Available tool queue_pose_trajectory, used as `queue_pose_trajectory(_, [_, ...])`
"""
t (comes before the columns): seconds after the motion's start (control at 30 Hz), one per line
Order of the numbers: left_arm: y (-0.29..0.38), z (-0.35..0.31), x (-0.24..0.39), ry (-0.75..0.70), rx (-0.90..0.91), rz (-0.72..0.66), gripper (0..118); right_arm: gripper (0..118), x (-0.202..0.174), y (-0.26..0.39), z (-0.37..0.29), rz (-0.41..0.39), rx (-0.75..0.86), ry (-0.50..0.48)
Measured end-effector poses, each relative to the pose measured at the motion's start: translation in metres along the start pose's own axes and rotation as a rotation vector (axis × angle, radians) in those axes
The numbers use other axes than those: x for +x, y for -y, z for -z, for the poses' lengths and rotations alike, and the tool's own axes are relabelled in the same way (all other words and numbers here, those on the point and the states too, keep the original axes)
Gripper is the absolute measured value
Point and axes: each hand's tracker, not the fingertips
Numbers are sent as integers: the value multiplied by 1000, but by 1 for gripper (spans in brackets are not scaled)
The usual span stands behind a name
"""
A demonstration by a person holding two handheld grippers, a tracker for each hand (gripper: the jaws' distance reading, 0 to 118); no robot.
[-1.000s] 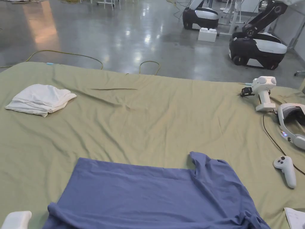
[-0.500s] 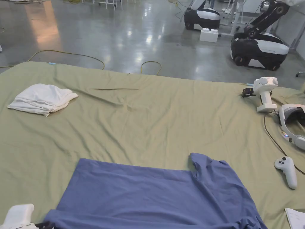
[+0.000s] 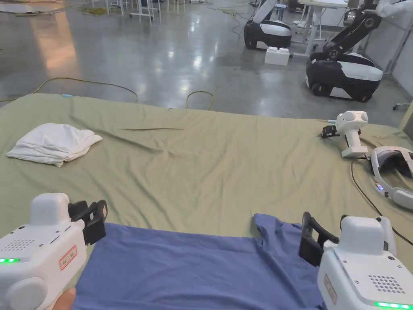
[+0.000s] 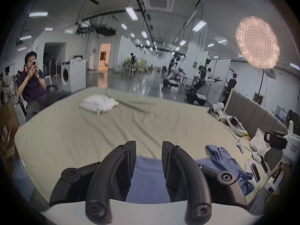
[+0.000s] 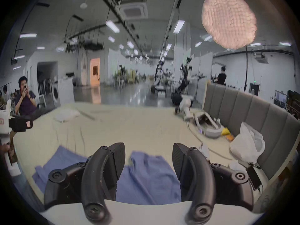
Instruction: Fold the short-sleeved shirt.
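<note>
A blue short-sleeved shirt (image 3: 193, 270) lies spread flat on the green bed sheet (image 3: 226, 173) near its front edge, one sleeve (image 3: 274, 230) sticking up at the right. My left gripper (image 3: 90, 210) hovers over the shirt's left end, open and holding nothing. My right gripper (image 3: 324, 224) hangs over the sleeve side, also open and holding nothing. In the left gripper view the jaws (image 4: 148, 145) stand apart above blue cloth (image 4: 146, 179). The right gripper view shows wide-apart jaws (image 5: 148, 145) above the shirt (image 5: 146, 179).
A folded white cloth (image 3: 52, 143) lies at the far left of the bed. A spare white gripper (image 3: 351, 129), a headset (image 3: 393, 169) and a cable sit at the right edge. A plastic bag (image 5: 246, 144) leans by the grey headboard (image 5: 243, 114). A seated person (image 4: 30, 85) is beyond the left side.
Both grippers have risen into the head view above the shirt's near part. The bunched near-left corner of the shirt was laid flat. The head camera has shifted a little.
</note>
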Motion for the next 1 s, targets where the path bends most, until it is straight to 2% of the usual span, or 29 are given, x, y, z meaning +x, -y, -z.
queue_pose_trajectory(0.07, [-5, -2, 10, -12, 53, 51, 32, 56, -11, -4, 0, -13, 74, 26])
queue_pose_trajectory(0.1, [-6, -3, 15, -22, 77, 77, 22, 42, -16, -7, 0, -18, 105, 26])
queue_pose_trajectory(0.13, [-7, -6, 21, -22, 96, 102, 11, 16, -20, -8, 2, -17, 126, 17])
queue_pose_trajectory(0.17, [-8, -7, 25, -19, 112, 123, 7, 9, -23, -10, 2, -11, 140, 16])
queue_pose_trajectory(0.23, [-7, -8, 31, -35, 125, 157, 4, 5, -29, -14, 3, -1, 152, 33])
queue_pose_trajectory(0.27, [-7, -8, 33, -26, 124, 163, 4, 5, -28, -16, 4, 12, 162, 4])
queue_pose_trajectory(0.3, [-7, -10, 33, -15, 124, 169, 1, 0, -29, -16, 4, 16, 171, -17])
queue_pose_trajectory(0.47, [-2, 9, 15, -31, 52, 186, 0, 0, -37, -18, 9, -7, 170, -20])
queue_pose_trajectory(0.6, [7, 66, -31, -38, -172, 70, 0, 0, -37, -14, 17, -5, 133, -28])
queue_pose_trajectory(0.73, [18, 127, -64, 18, -446, -36, 0, 0, -34, -6, 28, -13, 80, -31])
queue_pose_trajectory(0.87, [26, 172, -78, 30, -593, -112, 0, 0, -28, 3, 39, -19, 32, -19])
queue_pose_trajectory(0.9, [28, 186, -82, 27, -632, -117, 3, 0, -26, 6, 42, -19, 19, -16])
queue_pose_trajectory(0.93, [30, 197, -84, 28, -655, -120, 13, 0, -24, 8, 44, -19, 5, -13])
queue_pose_trajectory(1.0, [34, 215, -85, 15, -703, -117, 26, 0, -20, 13, 49, -17, -15, -3])
